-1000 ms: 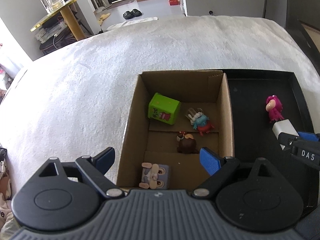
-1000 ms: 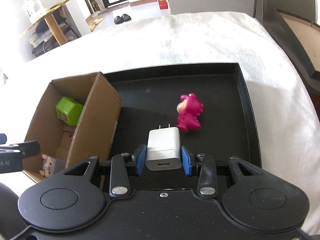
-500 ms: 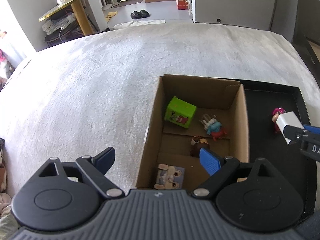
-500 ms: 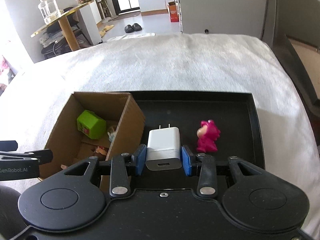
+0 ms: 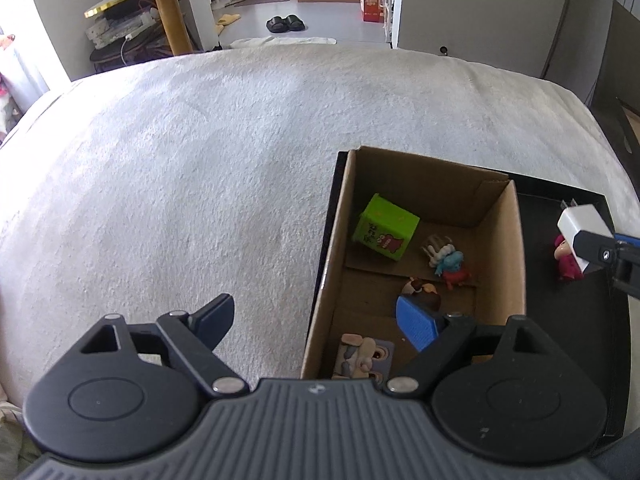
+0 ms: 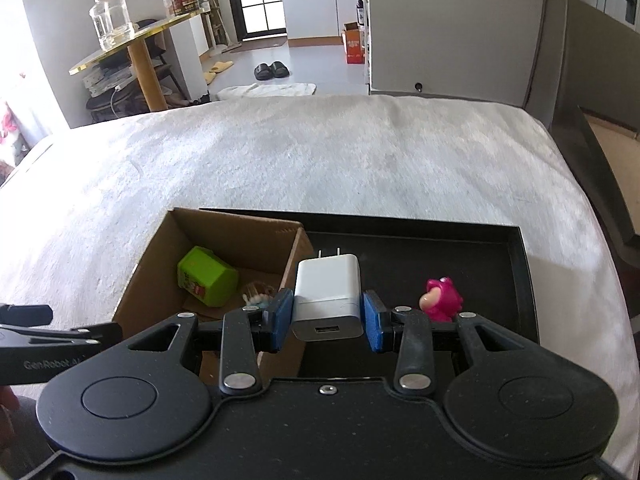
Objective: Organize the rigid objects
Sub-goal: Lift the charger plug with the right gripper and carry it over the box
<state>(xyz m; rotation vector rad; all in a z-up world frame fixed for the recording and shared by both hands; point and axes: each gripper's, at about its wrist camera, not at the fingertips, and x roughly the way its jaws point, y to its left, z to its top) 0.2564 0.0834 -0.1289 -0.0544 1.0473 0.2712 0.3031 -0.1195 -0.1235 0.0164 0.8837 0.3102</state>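
Observation:
My right gripper [image 6: 327, 312] is shut on a white plug charger [image 6: 328, 292], held above the black tray [image 6: 480, 256] beside the right wall of the cardboard box [image 6: 160, 276]. A pink toy figure [image 6: 442, 300] stands on the tray just right of the charger. In the box [image 5: 516, 264] lie a green cube [image 5: 386, 232], a blue-and-red figure [image 5: 450, 264], a brown figure [image 5: 424, 292] and a rabbit-face block [image 5: 362, 356]. My left gripper [image 5: 316, 316] hovers over the box's left wall, its jaws wide and closing slightly, with nothing gripped between them.
Box and tray rest on a white fluffy blanket [image 5: 200, 168] that spreads far to the left and back. A dark board [image 6: 600, 160] leans at the right edge. Beyond the bed stand a gold-topped table [image 6: 132, 48] and slippers [image 6: 272, 70] on the floor.
The left gripper has slid left, so the box now sits right of its centre. The right gripper has lifted the charger off the tray and carried it towards the box wall.

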